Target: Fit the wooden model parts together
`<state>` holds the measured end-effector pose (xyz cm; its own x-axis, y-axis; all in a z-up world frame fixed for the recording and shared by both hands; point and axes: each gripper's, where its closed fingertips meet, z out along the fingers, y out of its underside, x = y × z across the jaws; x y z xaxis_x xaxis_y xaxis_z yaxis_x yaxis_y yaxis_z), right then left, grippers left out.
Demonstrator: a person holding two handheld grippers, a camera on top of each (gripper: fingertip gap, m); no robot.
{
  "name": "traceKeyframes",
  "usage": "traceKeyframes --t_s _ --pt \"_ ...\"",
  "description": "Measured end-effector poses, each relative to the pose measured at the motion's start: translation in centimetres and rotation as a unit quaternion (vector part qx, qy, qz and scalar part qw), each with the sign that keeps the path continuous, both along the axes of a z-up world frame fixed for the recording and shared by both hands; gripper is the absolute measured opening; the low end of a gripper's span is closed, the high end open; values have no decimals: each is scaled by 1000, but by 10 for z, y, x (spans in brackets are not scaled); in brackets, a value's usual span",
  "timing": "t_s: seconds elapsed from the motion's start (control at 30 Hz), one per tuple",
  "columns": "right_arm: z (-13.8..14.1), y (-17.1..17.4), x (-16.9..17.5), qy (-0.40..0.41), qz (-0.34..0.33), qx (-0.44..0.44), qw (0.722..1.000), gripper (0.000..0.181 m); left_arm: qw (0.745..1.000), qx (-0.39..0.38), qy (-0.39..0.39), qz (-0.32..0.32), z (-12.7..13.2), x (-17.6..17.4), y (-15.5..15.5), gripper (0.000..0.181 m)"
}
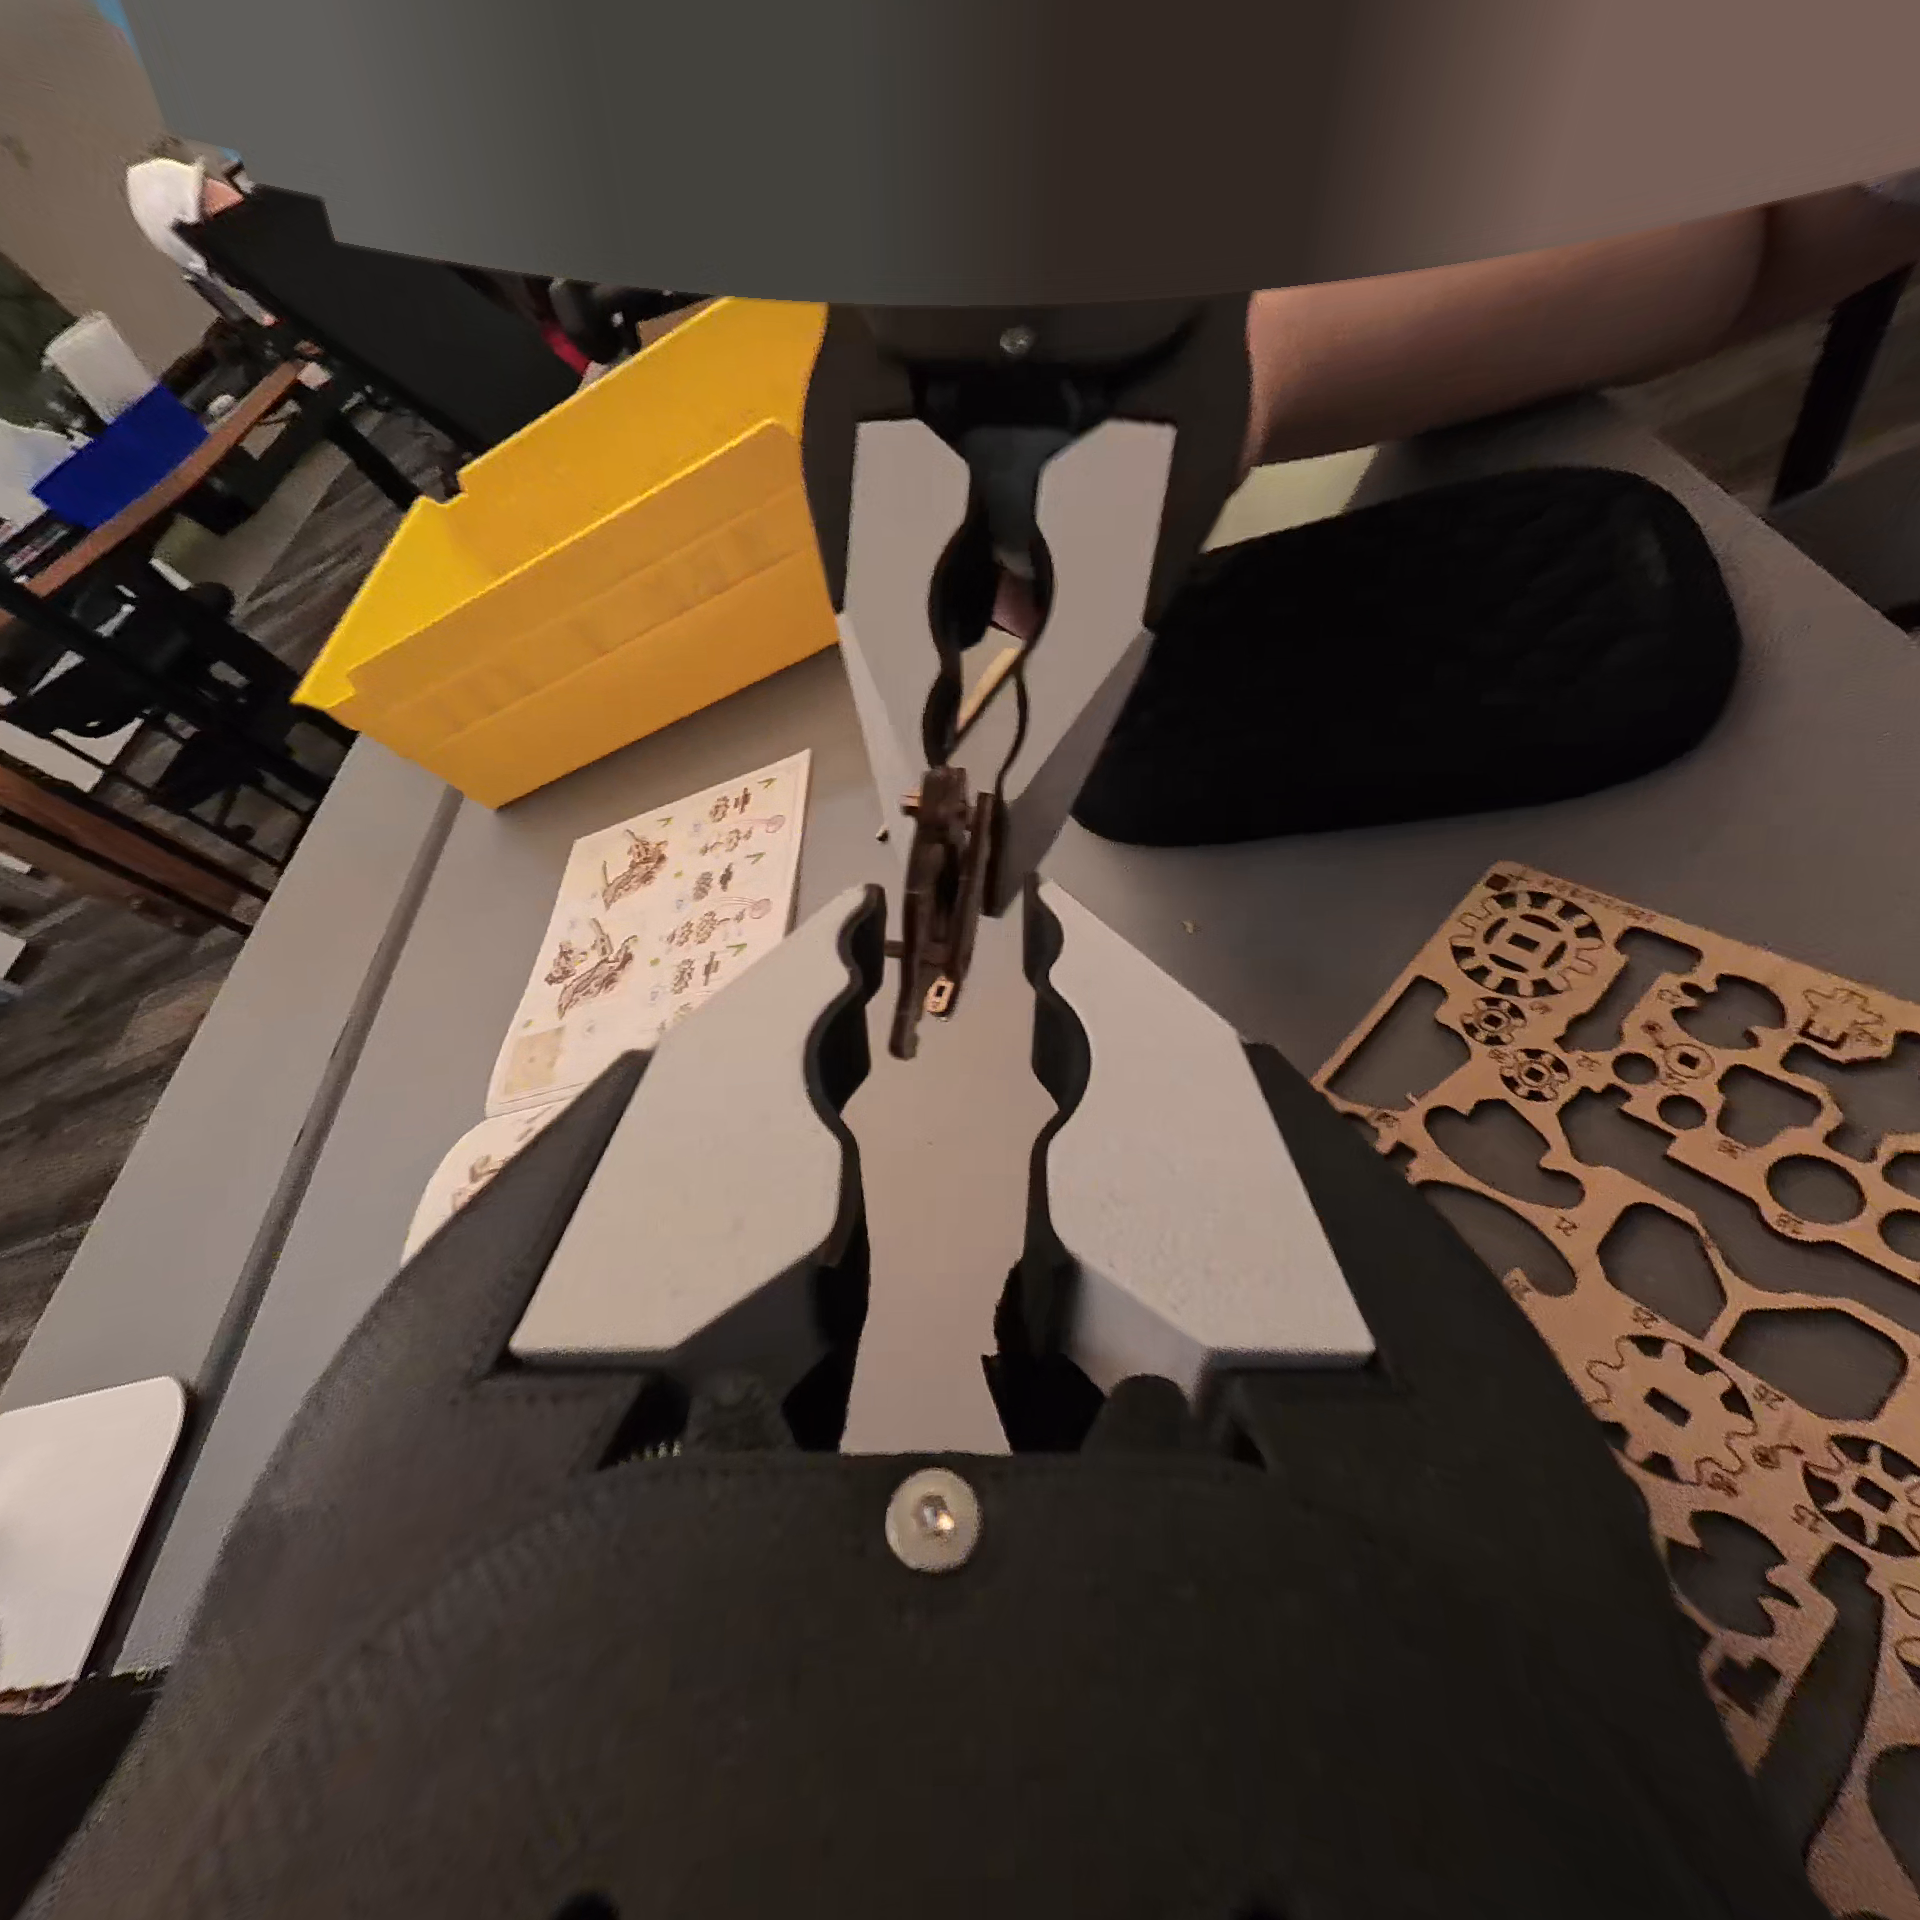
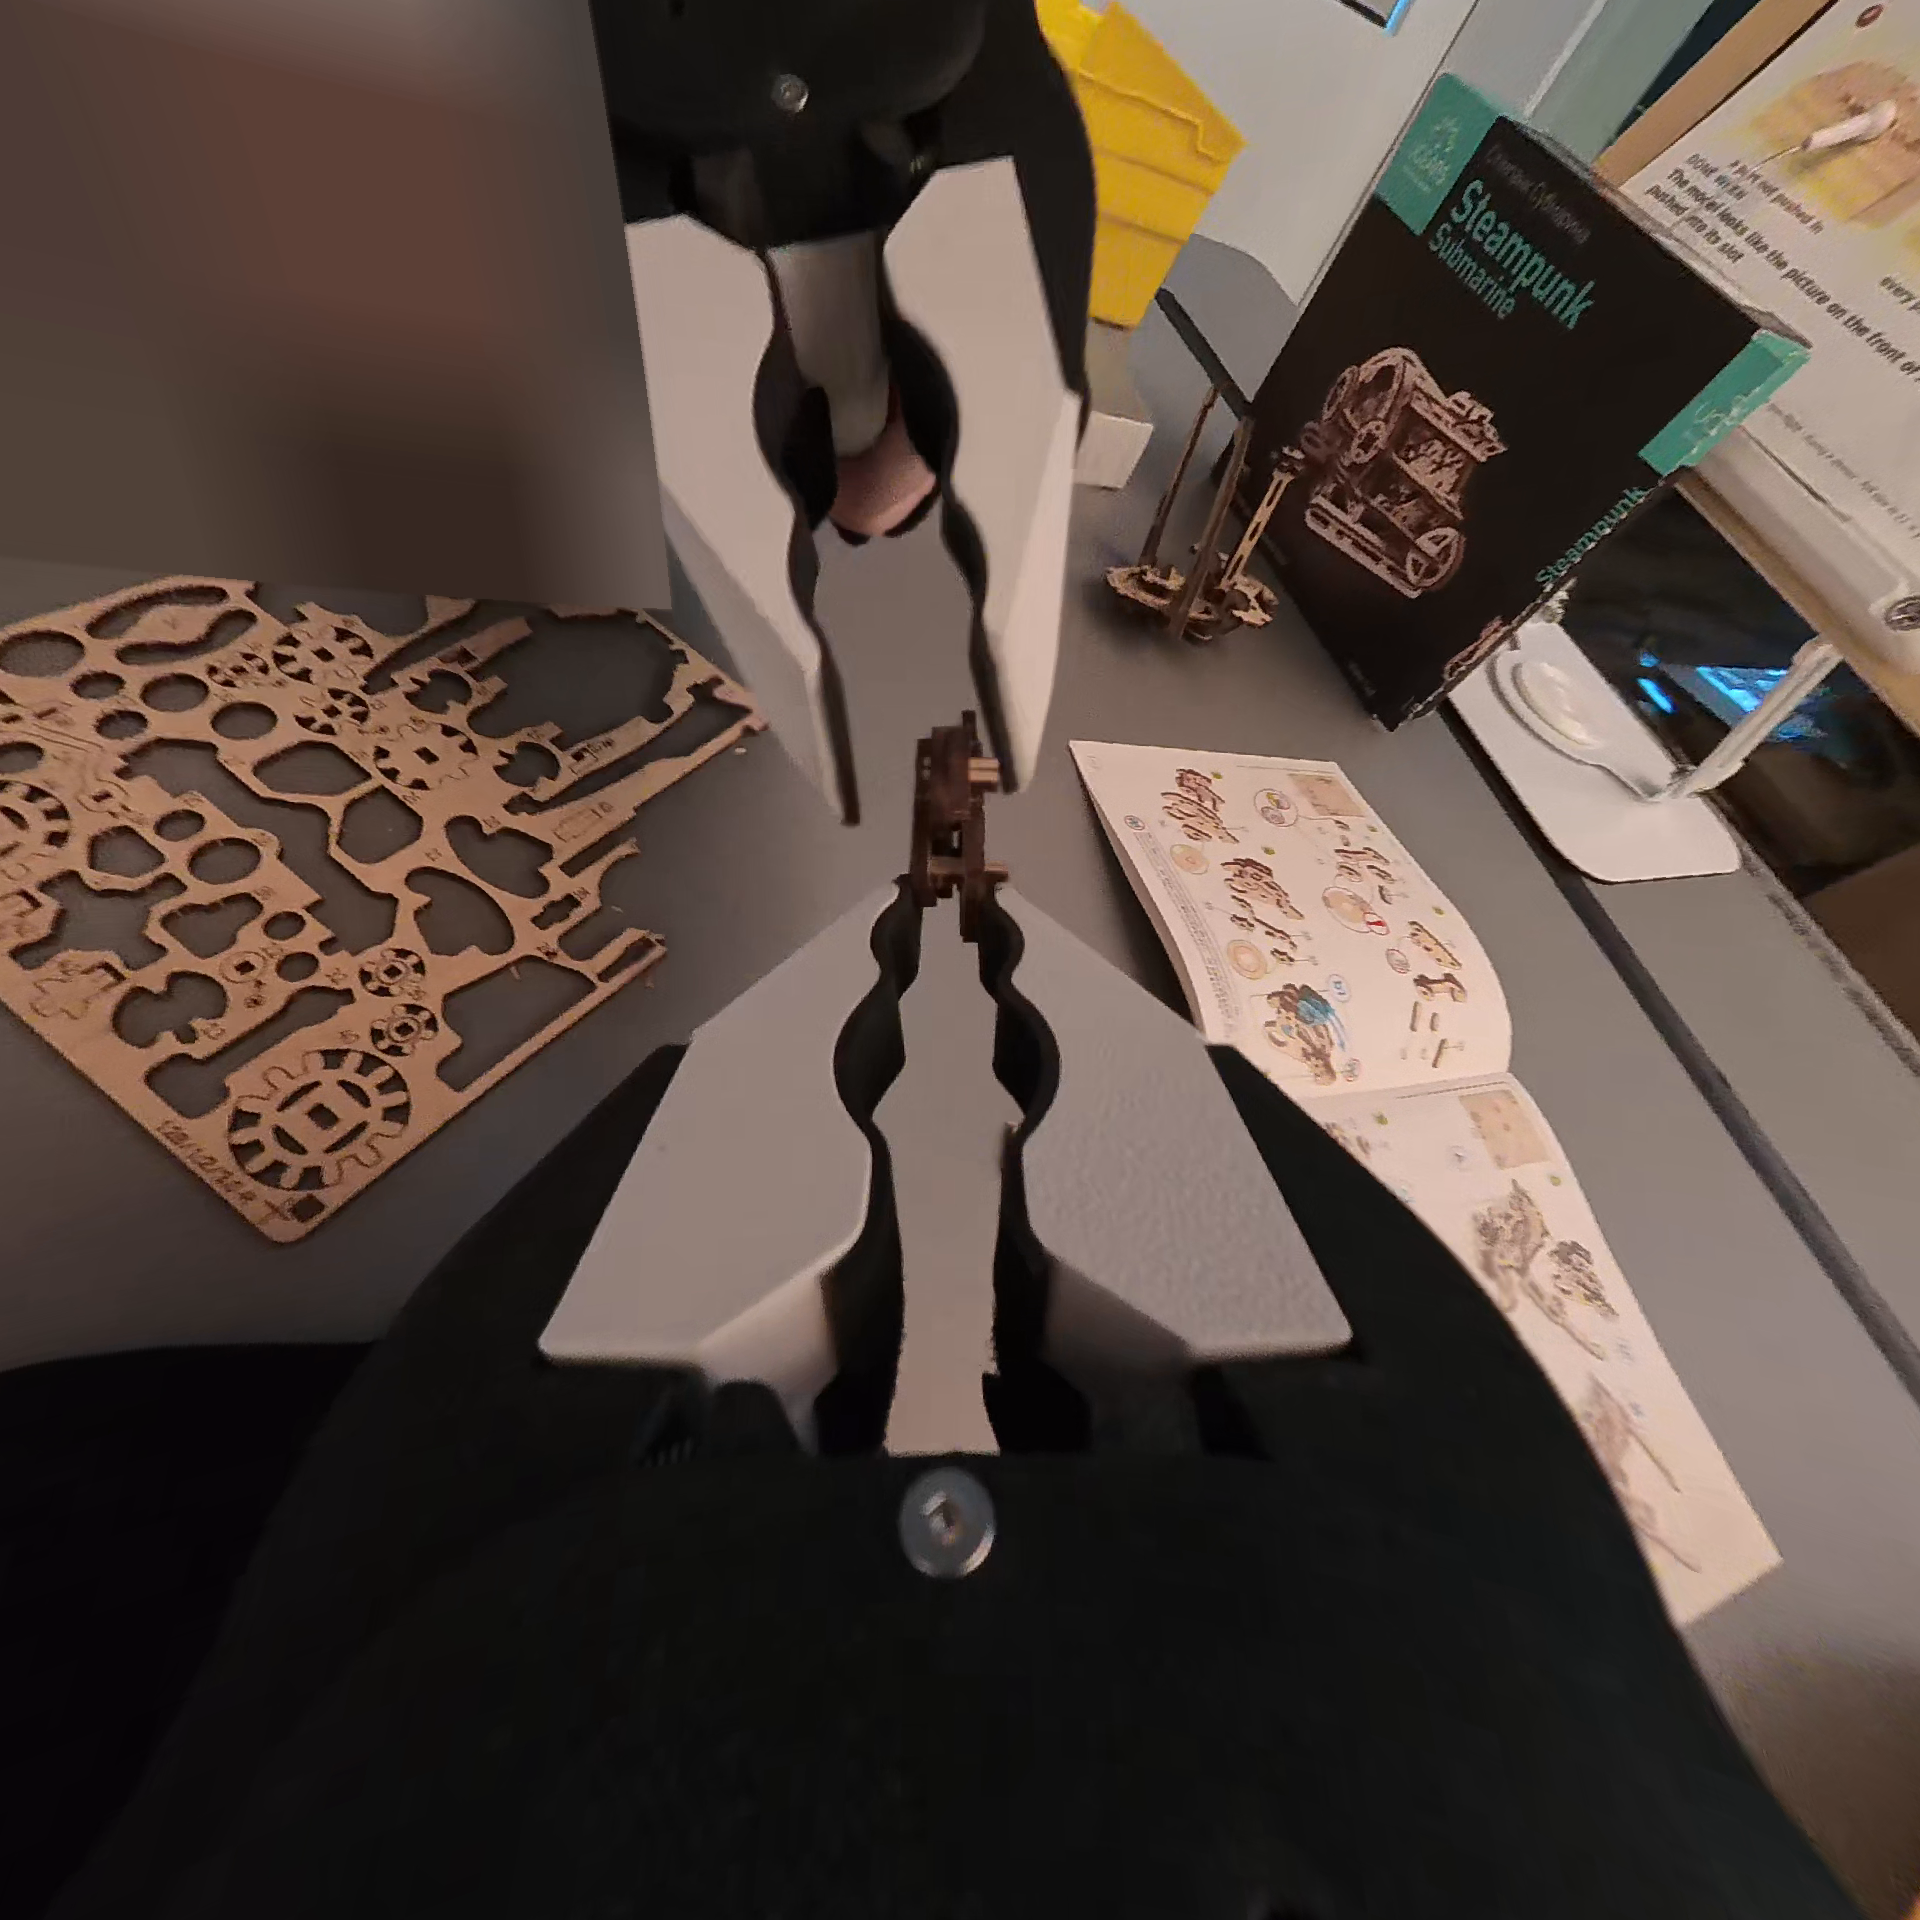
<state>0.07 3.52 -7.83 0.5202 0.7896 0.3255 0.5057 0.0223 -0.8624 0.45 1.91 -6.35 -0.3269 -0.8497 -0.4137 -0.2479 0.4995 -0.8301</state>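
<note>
A small dark wooden assembly (image 2: 948, 821) of several slotted pieces hangs above the grey table (image 2: 727, 1039). My right gripper (image 2: 951, 899) is shut on its near end. In the left wrist view the same assembly (image 1: 940, 925) hangs from the right gripper (image 1: 966, 805), which comes in from the far side. My left gripper (image 1: 945, 899) is open, with its fingertips on either side of the assembly's free end. A small peg on the assembly sticks out toward the left fingertip (image 1: 857, 925). In the right wrist view the left gripper (image 2: 925, 795) reaches down from the top.
A punched-out wooden parts sheet (image 1: 1662, 1143) (image 2: 260, 831) lies on the table, an open instruction booklet (image 1: 665, 925) (image 2: 1320, 935) beside it. A yellow bin (image 1: 603, 582) and a black pouch (image 1: 1455, 655) stand behind. A kit box (image 2: 1507, 436) and a part-built wooden frame (image 2: 1195, 561) stand at the back.
</note>
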Motion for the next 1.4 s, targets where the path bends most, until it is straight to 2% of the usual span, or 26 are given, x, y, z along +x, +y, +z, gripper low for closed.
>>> traceKeyframes --t_s 0.17,0.37,0.53,0.7,1.0,1.07,1.4 --pt "-5 -5 -4 11 27 -20 999 9 1000 9 12 0 -7 0 0 12" --pt "-7 -7 -6 -12 45 23 999 9 998 53 14 -6 -10 -2 -3 11" --pt "-8 -9 -9 -16 55 31 998 18 996 90 8 -2 -10 -3 -3 10" --pt "-7 -6 -8 12 43 0 999 16 998 65 23 6 -10 -3 -1 10" --pt "6 -5 -1 110 44 -81 990 11 996 -77 46 8 -6 -2 4 10" --pt "7 -6 -1 108 44 -76 990 10 995 -89 45 5 -6 -2 3 10" --pt "0 -10 -7 15 53 7 998 9 998 -44 42 -11 -12 -1 -5 10"
